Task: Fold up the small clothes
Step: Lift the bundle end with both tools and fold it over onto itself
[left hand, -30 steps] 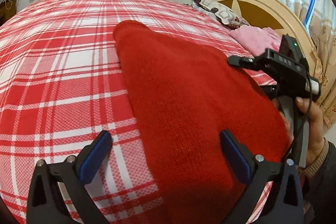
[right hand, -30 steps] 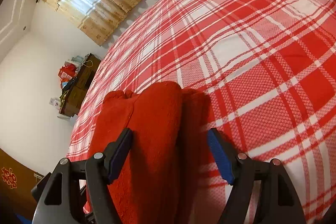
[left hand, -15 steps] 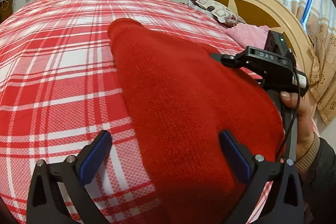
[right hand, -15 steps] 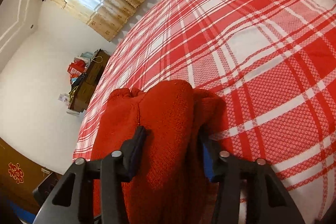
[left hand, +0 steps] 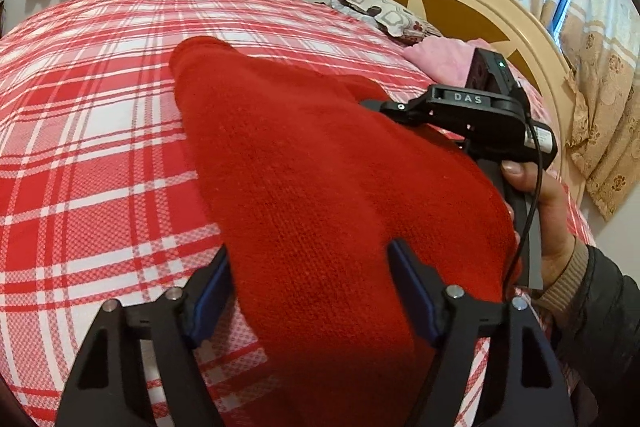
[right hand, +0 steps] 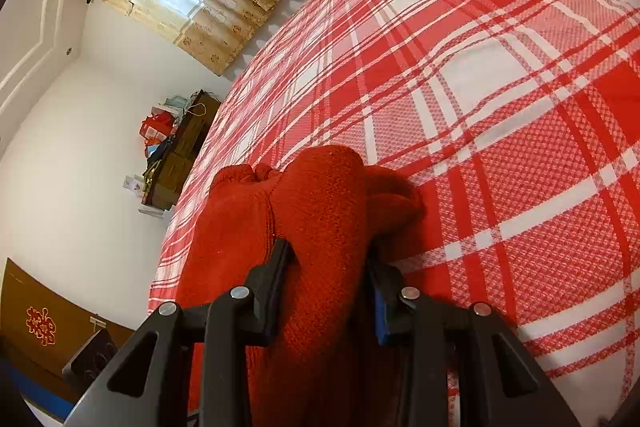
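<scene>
A red knitted garment [left hand: 320,187] lies on the red and white plaid bed [left hand: 88,147]. My left gripper [left hand: 310,291] has its blue-padded jaws part closed around the garment's near end, with a wide gap between them. My right gripper [right hand: 330,275] is shut on a bunched fold of the same garment [right hand: 324,211]. In the left wrist view the right gripper [left hand: 472,115] reaches in from the right, held by a hand, its fingertips hidden behind the cloth.
A cream headboard [left hand: 500,15], a patterned pillow [left hand: 380,11] and pink cloth [left hand: 444,59] lie at the far right of the bed. Curtains hang behind. A dark cabinet with clutter [right hand: 176,155] stands past the bed's edge in the right wrist view.
My right gripper has closed from wide open onto the fold of the garment. My left gripper's jaws have narrowed around the garment's near end.
</scene>
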`<state>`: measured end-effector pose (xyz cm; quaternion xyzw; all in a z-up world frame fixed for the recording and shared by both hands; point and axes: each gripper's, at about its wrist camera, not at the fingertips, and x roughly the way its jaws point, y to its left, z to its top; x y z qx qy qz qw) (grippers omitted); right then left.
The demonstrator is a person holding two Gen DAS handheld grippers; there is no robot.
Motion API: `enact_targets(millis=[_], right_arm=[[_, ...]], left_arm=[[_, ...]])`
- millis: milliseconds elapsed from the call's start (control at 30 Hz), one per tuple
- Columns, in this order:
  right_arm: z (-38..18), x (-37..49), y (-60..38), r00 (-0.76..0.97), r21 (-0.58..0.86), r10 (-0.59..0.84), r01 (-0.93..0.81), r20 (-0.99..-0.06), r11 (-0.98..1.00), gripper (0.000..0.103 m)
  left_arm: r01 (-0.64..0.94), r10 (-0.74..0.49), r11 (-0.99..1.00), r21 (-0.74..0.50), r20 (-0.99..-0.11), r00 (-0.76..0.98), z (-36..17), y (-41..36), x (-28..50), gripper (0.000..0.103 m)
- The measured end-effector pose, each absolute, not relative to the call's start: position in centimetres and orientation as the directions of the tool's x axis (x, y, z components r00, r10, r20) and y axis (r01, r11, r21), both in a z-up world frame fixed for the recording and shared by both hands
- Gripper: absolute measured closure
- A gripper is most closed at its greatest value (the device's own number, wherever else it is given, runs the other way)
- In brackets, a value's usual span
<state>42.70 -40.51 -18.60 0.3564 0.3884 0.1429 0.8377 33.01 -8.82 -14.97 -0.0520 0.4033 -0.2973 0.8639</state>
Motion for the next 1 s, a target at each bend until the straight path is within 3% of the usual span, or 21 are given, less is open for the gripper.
enact_targets(millis=[400,1000], right_arm=[[-17.0,40.9,-39.5,0.694,0.667,0.501,-0.041,-0.517,0.744,0.075],[-15.5,34.7,-32.8,0.682,0.706,0.58,-0.131,-0.446,0.697,0.076]], left_arm=[[0.482,-0.507,0.84,-0.247,-0.671,0.54,-13.6,-9.5,31.6,0.055],[0.464,-0.435,0.867,-0.181,-0.728,0.529,-11.5,-6.2,26.1,0.06]])
